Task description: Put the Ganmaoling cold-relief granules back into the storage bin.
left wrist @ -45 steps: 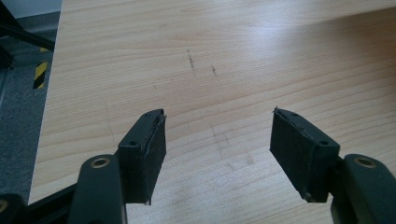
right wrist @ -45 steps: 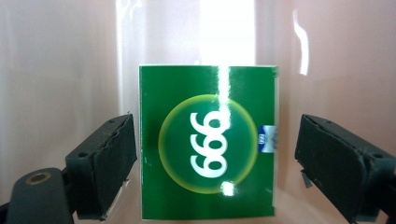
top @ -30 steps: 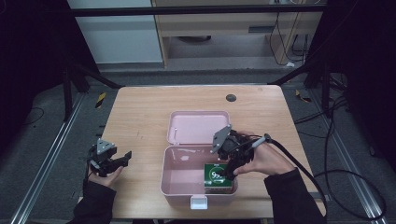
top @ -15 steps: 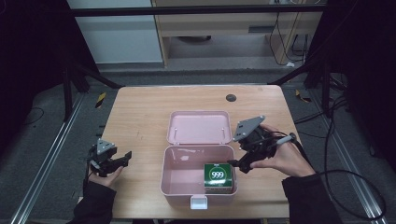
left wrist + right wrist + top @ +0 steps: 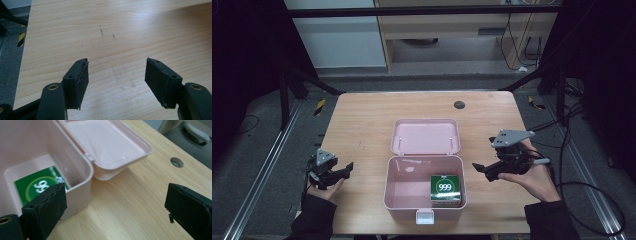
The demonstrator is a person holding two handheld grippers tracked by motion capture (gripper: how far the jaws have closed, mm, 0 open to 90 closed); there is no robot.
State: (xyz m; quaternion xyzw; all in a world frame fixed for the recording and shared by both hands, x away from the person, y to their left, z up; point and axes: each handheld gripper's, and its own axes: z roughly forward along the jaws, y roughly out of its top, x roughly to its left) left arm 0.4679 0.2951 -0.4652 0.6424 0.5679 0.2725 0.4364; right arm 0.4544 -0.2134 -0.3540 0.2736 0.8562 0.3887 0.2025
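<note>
A pink box [image 5: 402, 200] stands open near the table's front edge, its lid [image 5: 426, 136] laid flat behind it. In its right half lies a green packet marked 999 [image 5: 445, 187], seen close up as the packet [image 5: 35, 187] in the right gripper view. My right gripper [image 5: 480, 169] is open just right of the box, above the table, jaws pointing at the box wall [image 5: 80, 187], nothing between them. My left gripper [image 5: 346, 169] is open at the table's left front, over bare wood [image 5: 117, 50], holding nothing.
A round cable hole [image 5: 459, 104] sits at the table's back right. Dark frame rails and cables run along both sides of the table. A cable trails from the right gripper over the right edge.
My right gripper has drawn out of the box and moved right, leaving the green packet inside. It now hovers beside the box. The left gripper has stayed put.
</note>
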